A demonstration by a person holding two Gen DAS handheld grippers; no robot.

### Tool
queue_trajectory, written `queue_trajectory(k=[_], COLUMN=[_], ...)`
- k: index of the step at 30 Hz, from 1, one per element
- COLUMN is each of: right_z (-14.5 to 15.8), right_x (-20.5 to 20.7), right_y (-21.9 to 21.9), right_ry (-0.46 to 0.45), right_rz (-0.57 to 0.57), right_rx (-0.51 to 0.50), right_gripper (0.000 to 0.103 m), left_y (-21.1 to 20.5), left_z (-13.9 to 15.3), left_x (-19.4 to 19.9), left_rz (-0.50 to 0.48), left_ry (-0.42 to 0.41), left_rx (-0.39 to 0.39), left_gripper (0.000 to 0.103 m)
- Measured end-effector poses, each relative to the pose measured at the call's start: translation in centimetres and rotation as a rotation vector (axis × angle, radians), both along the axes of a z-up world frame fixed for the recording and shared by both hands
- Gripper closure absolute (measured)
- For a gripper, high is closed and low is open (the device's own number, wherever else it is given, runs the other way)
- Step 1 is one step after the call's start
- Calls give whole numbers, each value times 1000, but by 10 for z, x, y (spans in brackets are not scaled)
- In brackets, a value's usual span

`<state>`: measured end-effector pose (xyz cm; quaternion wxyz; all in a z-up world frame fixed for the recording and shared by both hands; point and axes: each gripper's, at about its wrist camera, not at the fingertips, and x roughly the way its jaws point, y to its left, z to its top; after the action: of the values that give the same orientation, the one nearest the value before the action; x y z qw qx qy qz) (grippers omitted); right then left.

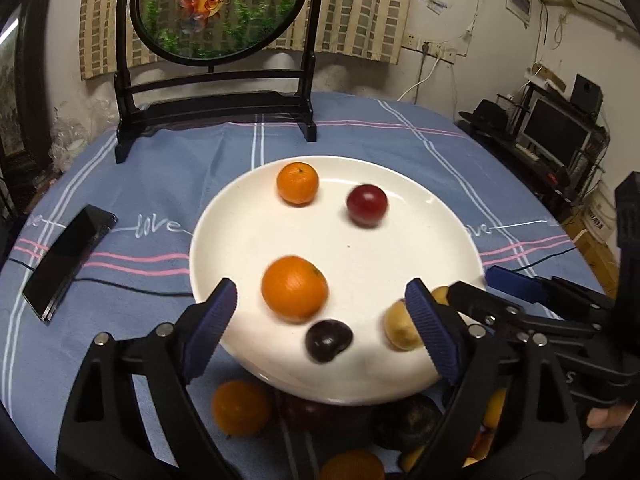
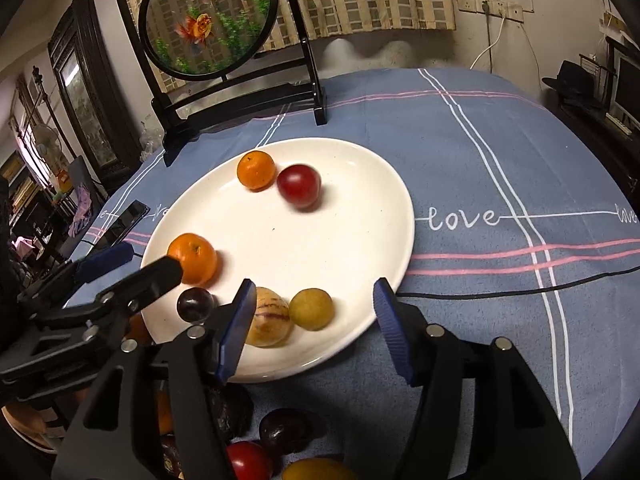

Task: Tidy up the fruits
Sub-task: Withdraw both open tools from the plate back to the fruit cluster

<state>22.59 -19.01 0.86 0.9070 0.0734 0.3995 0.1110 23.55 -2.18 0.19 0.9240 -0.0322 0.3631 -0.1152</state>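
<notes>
- Bench [image 2: 500, 152] under a blue striped cloth.
- White plate [image 2: 360, 208] at centre.
- Dark phone [image 1: 68, 256] at nine o'clock.
- Framed goldfish screen [image 1: 216, 92] at twelve.
- Loose fruits [image 2: 284, 432] at six.

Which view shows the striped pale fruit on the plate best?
The right wrist view: the striped pale fruit shows its purple streaks, beside the yellow-green fruit on the plate. In the left wrist view a gripper finger half hides it, and it is blurred.

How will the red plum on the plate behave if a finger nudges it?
The red plum is round and glossy, so it will probably roll and may slip. The plate looks smooth and shallow, offering little resistance. It could bump the small orange beside it.
</notes>
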Motion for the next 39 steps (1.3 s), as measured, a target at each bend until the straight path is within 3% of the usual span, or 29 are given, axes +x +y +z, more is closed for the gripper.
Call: queue_trajectory(k=[3, 7, 12, 16, 20, 26, 31, 35, 37, 39], right_z=[7, 7, 8, 12, 9, 7, 5, 2, 2, 4], right_x=[-6, -8, -10, -17, -20, -28, -45, -72, -86, -104], right_y=[-1, -1, -5, -3, 2, -3, -12, -24, -25, -20], right_ry=[-27, -31, -40, -70, -80, -77, -83, -72, -62, -77], right_rz=[12, 21, 6, 19, 30, 20, 19, 3, 20, 40], right_rx=[10, 16, 15, 21, -5, 7, 29, 60, 56, 2], right_gripper=[41, 39, 39, 39, 39, 39, 39, 39, 36, 26], left_y=[0, 0, 25, 48, 61, 73, 76, 69, 67, 65], left_z=[-3, -4, -3, -6, -14, -24, -29, -30, -31, -32], left_x=[-8, -21, -55, -89, -105, -113, -115, -118, -119, -119], left_rz=[-22, -8, 41, 50, 63, 66, 65, 49, 43, 40], left_ry=[12, -17, -55, -63, -45, 14, 53, 61, 63, 70], left_rx=[-20, 57, 61, 63, 110, 97, 34, 49, 55, 58], left_gripper=[14, 14, 14, 4, 4, 4, 4, 4, 4, 4])
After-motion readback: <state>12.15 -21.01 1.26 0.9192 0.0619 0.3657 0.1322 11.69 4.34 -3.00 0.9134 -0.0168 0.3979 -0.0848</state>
